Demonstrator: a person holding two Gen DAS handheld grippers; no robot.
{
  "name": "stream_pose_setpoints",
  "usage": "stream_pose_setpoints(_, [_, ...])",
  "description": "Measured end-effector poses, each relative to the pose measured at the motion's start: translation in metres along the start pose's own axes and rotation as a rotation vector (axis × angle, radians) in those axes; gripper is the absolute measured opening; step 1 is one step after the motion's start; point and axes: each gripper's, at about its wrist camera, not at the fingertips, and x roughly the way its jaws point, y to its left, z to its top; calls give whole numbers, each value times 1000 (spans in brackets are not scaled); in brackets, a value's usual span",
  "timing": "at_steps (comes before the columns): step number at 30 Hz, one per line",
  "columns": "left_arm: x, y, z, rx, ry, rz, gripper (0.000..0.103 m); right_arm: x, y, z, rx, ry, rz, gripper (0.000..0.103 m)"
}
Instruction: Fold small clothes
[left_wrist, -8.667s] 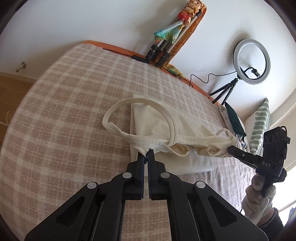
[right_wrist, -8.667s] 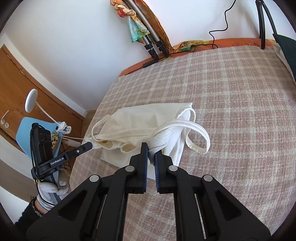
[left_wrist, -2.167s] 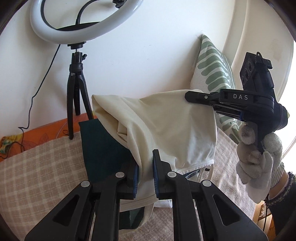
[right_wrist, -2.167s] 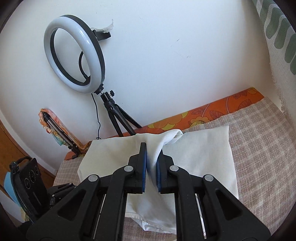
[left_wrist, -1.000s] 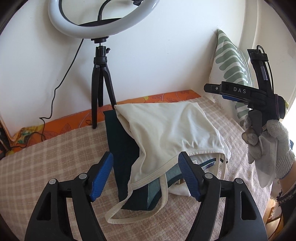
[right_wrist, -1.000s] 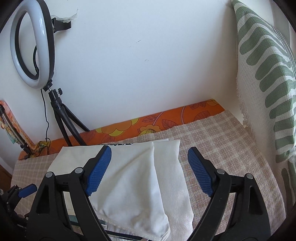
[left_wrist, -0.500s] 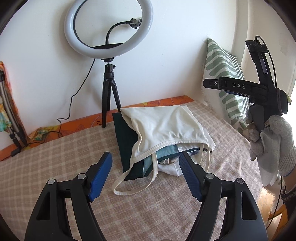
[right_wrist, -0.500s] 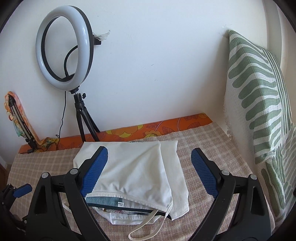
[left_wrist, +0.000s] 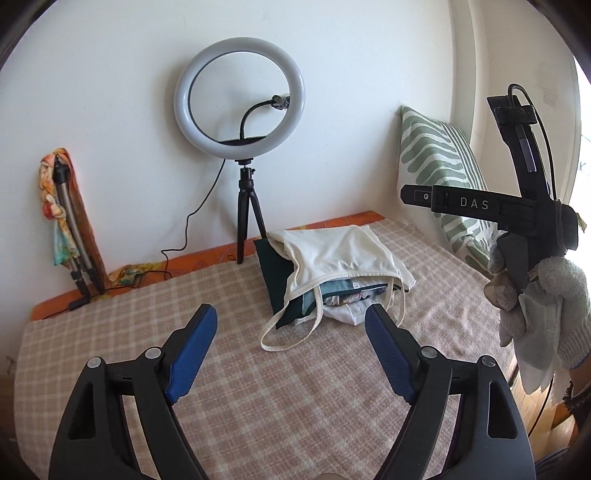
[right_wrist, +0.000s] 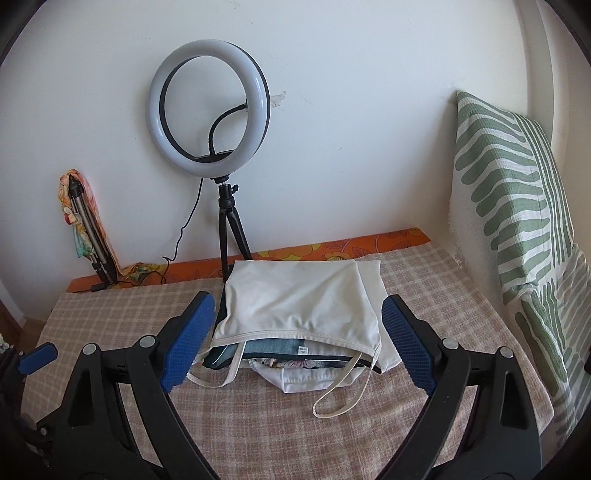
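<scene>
Lying on top of a small pile of folded clothes (right_wrist: 295, 360), the cream top (right_wrist: 299, 302) is near the far edge of the bed (left_wrist: 295, 406), close to the corner where the striped pillow (right_wrist: 517, 206) leans on the wall. Its thin straps (right_wrist: 343, 391) hang out loose over the checked cover, towards the near side. Under it I can see a dark green piece (left_wrist: 275, 275), something blue-grey and a white piece.

The left gripper (left_wrist: 291, 343) has its jaws spread and opening wider, with nothing between the blue pads (left_wrist: 192, 350). The right gripper (right_wrist: 297, 339) also has its jaws spread wide; the top shows between them in its own view, but the pads do not touch it. In the left view this gripper is up at the right side, in a gloved hand (left_wrist: 546, 306), well apart from the pile.

I judge that the step in hand is the end of one garment: the top is folded, put on the pile and let go. What remains is small. The loose straps could be tucked under the cream cloth, so the next move would call for a low approach to the near edge of the pile and a light pinch on one strap only, without dragging the layers below. Otherwise the hands must go for another garment, but no unfolded one shows in these views.

A ring light (left_wrist: 240, 110) on a tripod stands at the far edge.
</scene>
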Motion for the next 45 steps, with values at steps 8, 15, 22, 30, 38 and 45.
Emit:
stream_pose_setpoints(8, [-34, -1, -32, 9, -25, 13, 83, -40, 22, -38, 5, -41, -41, 103])
stream_pose_setpoints(15, [-48, 7, -56, 13, -20, 36, 86, -52, 34, -70, 63, -26, -15, 103])
stream_pose_setpoints(22, [-48, 14, -68, 15, -33, 77, 99, -39, 40, -87, 85, -12, -26, 103])
stream_pose_setpoints(30, [-40, 12, -72, 34, 0, 142, 102, -32, 40, -91, 82, -34, -39, 103])
stream_pose_setpoints(38, [-38, 15, -76, 26, 26, 144, 102, -25, 40, -93, 63, -30, -51, 103])
stream_pose_setpoints(45, [-39, 16, -75, 21, 27, 147, 102, -23, 38, -96, 70, -23, -53, 103])
